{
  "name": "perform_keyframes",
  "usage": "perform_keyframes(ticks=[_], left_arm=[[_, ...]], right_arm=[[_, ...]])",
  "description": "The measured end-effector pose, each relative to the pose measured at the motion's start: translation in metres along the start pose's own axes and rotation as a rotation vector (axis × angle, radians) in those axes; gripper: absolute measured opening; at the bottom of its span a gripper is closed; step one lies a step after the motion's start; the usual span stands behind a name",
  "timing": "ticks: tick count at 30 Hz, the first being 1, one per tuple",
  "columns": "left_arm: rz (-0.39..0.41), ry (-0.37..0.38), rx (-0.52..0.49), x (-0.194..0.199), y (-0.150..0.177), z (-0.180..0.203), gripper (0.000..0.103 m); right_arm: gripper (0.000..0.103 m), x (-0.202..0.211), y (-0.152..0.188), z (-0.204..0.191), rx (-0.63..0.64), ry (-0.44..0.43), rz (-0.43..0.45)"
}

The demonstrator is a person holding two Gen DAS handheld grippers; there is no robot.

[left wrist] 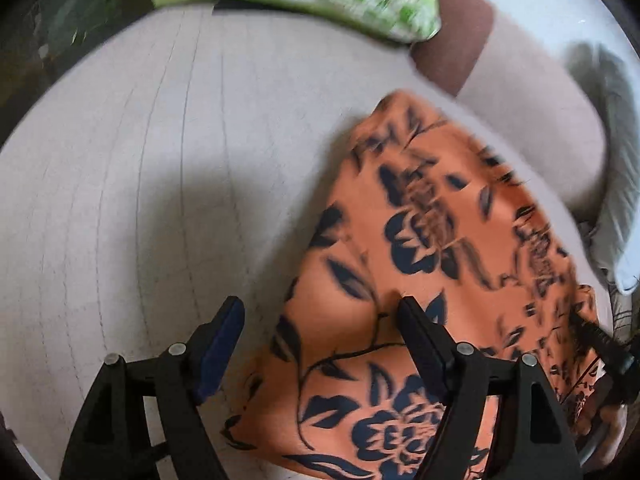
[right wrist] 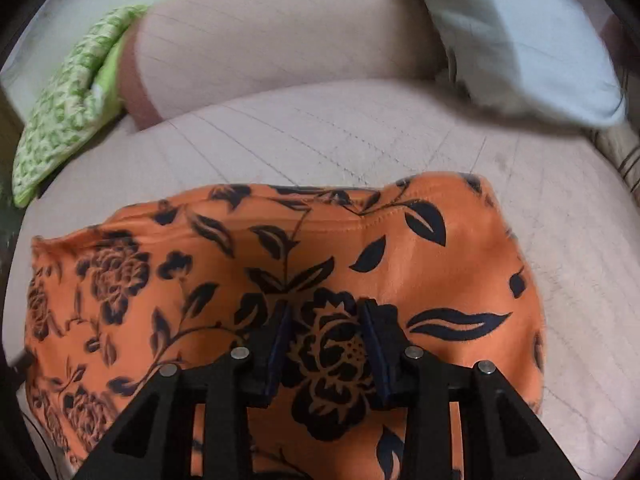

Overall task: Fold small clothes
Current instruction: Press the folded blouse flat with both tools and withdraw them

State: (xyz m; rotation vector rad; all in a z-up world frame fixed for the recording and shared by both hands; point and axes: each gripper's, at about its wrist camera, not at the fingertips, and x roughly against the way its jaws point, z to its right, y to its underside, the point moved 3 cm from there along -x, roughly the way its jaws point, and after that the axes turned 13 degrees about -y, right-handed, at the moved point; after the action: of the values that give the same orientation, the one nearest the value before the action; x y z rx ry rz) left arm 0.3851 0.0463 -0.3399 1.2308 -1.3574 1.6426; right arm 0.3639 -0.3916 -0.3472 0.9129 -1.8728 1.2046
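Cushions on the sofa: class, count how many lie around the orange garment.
2. A green patterned cushion lies at the sofa's far left end; a pale blue cushion leans at the far right. Others may sit outside the frames.

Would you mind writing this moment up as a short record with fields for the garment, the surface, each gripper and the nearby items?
garment: orange floral cloth, lying fairly flat
surface: beige quilted sofa seat
left gripper: open, at the cloth's edge, holding nothing
right gripper: open, over the cloth's middle, holding nothing
nearby: green patterned cushion; pale blue cushion
image quality: motion blur
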Motion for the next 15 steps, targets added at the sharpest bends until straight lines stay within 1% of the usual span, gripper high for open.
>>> perform_keyframes(ticks=[2,3,5,7,9,10,11,12,14,15], left_arm=[[0.006,0.019,0.033,0.004,-0.003,-0.005,0.079],[0.041,0.018,0.038,0.01,-0.006,-0.008,0.079],[0.117,-0.018,0.004,0.025,-0.011,-0.008,0.079],[0.168,-0.065,-0.038,0.032,-0.013,-0.006,0.079],[0.169,-0.114,-0.078,0.026,-0.011,-0.004,0.08],[0.146,-0.156,-0.107,0.016,-0.008,-0.003,0.08],[0.131,-0.169,-0.123,0.01,-0.006,0.0,0.08],[0.121,-0.17,-0.142,0.004,-0.004,0.002,0.08],[0.137,-0.173,-0.166,0.003,-0.001,0.004,0.08],[0.146,-0.178,-0.177,0.006,-0.002,0.006,0.08]], right_arm=[[0.041,0.004,-0.008,-0.01,0.013,0.011,0.016],[0.041,0.006,-0.014,-0.028,0.047,-0.038,0.026],[0.041,0.011,-0.018,-0.057,0.109,-0.113,0.041],[0.041,0.009,-0.016,-0.1,0.18,-0.224,0.017],[0.041,0.001,-0.013,-0.127,0.201,-0.303,-0.015],[0.041,-0.008,-0.012,-0.141,0.206,-0.341,-0.04],[0.041,-0.02,-0.013,-0.152,0.209,-0.365,-0.063],[0.041,-0.03,-0.011,-0.16,0.212,-0.368,-0.083],[0.042,-0.064,-0.017,-0.169,0.208,-0.315,-0.127],[0.042,-0.074,-0.023,-0.169,0.194,-0.294,-0.12]])
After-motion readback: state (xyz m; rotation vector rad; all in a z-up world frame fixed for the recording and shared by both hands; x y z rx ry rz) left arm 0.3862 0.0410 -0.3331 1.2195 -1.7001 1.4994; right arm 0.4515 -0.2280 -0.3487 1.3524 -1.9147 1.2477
